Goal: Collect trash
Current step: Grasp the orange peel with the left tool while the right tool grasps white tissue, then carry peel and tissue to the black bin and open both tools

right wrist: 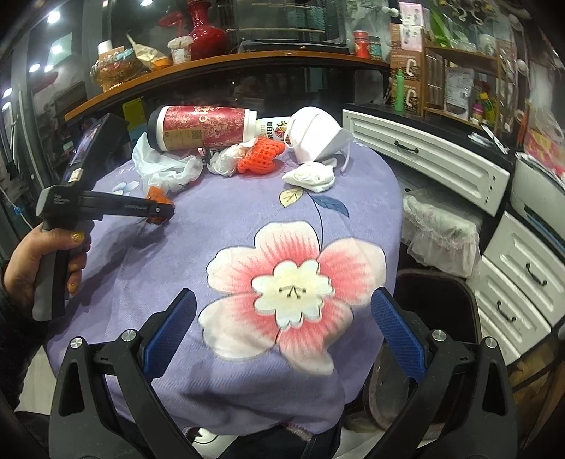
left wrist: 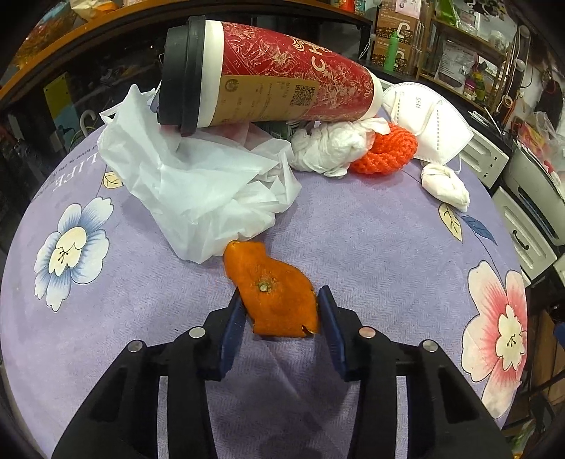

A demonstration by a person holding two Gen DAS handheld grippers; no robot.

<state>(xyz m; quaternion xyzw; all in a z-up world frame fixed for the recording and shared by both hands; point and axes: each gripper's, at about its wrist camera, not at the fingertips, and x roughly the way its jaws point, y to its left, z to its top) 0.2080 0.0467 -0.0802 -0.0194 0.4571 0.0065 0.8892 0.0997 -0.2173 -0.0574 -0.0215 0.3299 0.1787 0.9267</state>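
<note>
On purple tablecloth [left wrist: 370, 240] | left tool [left wrist: 282, 310] straddles orange peel [left wrist: 272, 293] | right tool [right wrist: 282, 317] wide

A purple tablecloth [right wrist: 219, 226] printed with a large pink flower [right wrist: 293, 289] and a blue flower [left wrist: 72, 247] covers the round table. Behind it, a wooden shelf [right wrist: 226, 60] carries a red vase [right wrist: 203, 30] and packaged goods, while white drawer units [right wrist: 423, 155] with dark handles line the wall. A green bottle [right wrist: 399, 90] stands among boxes.
</note>
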